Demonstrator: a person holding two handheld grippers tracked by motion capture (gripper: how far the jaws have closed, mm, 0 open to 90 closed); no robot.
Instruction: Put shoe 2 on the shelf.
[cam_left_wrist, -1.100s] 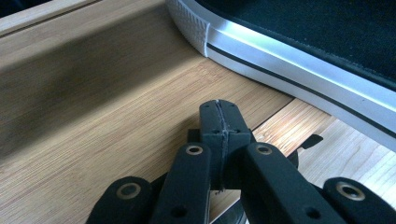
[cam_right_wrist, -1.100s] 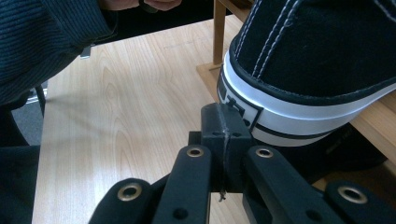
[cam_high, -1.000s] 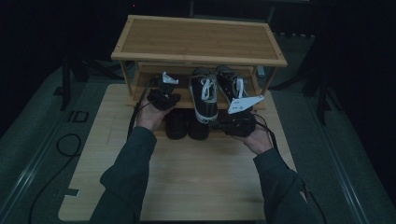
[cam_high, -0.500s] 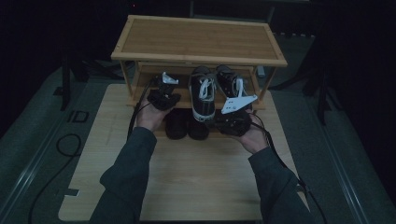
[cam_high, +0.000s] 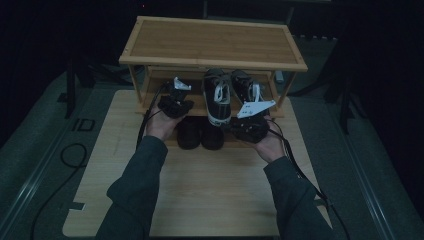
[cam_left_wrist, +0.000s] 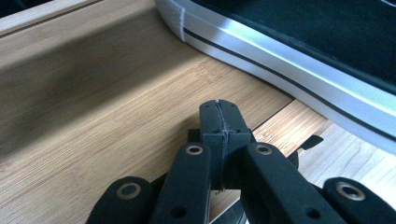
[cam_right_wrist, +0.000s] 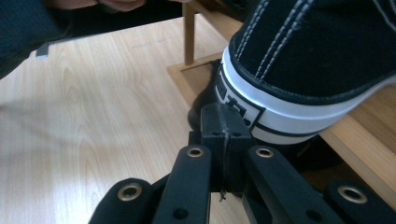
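Observation:
A pair of black sneakers with white soles stands on the lower shelf of a wooden shoe rack (cam_high: 210, 42). The left sneaker (cam_high: 218, 97) has its heel out over the shelf's front edge, and the right sneaker (cam_high: 245, 87) stands beside it. My left gripper (cam_high: 176, 97) is shut and empty over the bare shelf left of the sneakers. In the left gripper view its tip (cam_left_wrist: 219, 116) is close to the white sole (cam_left_wrist: 280, 60). My right gripper (cam_high: 231, 124) is shut, its tip (cam_right_wrist: 223, 123) at the left sneaker's heel (cam_right_wrist: 252, 105). Contact there is unclear.
Two dark shoes (cam_high: 189, 134) (cam_high: 212, 137) lie under the lower shelf on the pale wooden board (cam_high: 210, 190). A rack leg (cam_right_wrist: 188, 32) stands beyond the heel. Cables trail from both grippers along the forearms. Dark floor surrounds the board.
My right hand has shifted a little to the left, toward the left sneaker's heel. The left hand has stayed where it was. Both grippers remain shut.

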